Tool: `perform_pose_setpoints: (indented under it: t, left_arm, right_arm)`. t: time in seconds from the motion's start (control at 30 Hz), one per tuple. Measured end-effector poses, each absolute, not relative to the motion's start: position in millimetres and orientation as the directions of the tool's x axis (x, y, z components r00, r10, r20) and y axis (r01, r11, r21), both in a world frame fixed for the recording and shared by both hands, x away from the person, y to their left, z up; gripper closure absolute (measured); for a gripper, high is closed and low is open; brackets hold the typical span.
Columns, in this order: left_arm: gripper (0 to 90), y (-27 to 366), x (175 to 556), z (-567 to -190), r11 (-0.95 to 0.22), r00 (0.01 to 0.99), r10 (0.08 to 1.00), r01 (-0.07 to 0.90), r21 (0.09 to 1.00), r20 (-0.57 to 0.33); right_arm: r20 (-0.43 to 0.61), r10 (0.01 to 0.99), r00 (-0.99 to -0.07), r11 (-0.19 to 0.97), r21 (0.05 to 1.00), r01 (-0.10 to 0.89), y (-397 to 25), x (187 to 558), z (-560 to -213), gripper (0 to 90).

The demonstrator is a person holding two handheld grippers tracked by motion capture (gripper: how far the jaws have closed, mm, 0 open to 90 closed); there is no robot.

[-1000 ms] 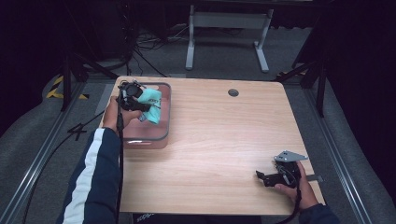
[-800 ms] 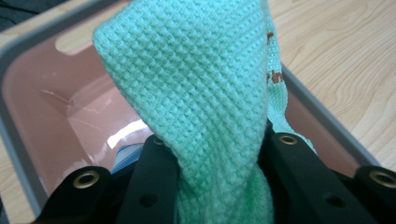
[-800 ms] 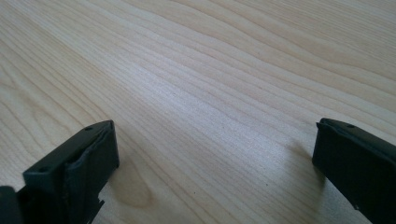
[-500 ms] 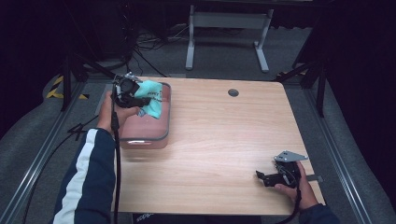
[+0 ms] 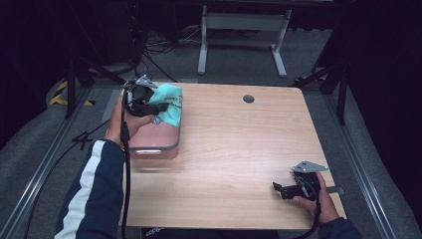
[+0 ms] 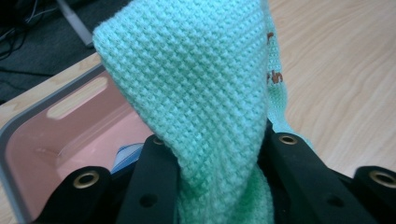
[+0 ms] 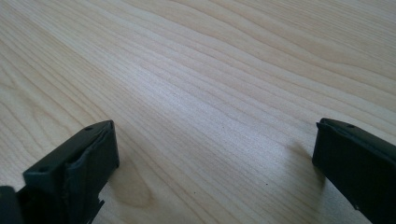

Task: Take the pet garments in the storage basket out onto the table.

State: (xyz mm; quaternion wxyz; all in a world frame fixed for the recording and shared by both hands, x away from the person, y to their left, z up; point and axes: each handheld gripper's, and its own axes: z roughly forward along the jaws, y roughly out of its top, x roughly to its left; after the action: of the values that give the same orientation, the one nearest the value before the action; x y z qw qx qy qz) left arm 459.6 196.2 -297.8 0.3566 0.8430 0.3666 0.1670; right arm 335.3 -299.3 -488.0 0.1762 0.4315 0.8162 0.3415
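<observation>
The high view hangs above the person's side of the table (image 5: 234, 144) and looks forward and down, far enough back to take in the whole top and the floor beyond. The left gripper view sits close, looking along its jaws into the green knit cloth (image 6: 210, 88) and pink bin (image 6: 56, 135), which the high view also catches at the table's left. The right gripper view rides low, facing across bare wood (image 7: 201, 84), part of that same tabletop
</observation>
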Motion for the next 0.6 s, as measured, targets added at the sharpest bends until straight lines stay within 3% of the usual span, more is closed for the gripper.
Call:
perform_pose_setpoints:
  t: [0.6]
  left_arm:
    - [73.1,119.1,442.0,-289.5,-0.562,0.807,0.589,0.373,0.738,0.039]
  right_arm:
    - [0.007,0.824,-0.566,0.395,0.710,0.584,-299.4,335.3,-488.0,0.6]
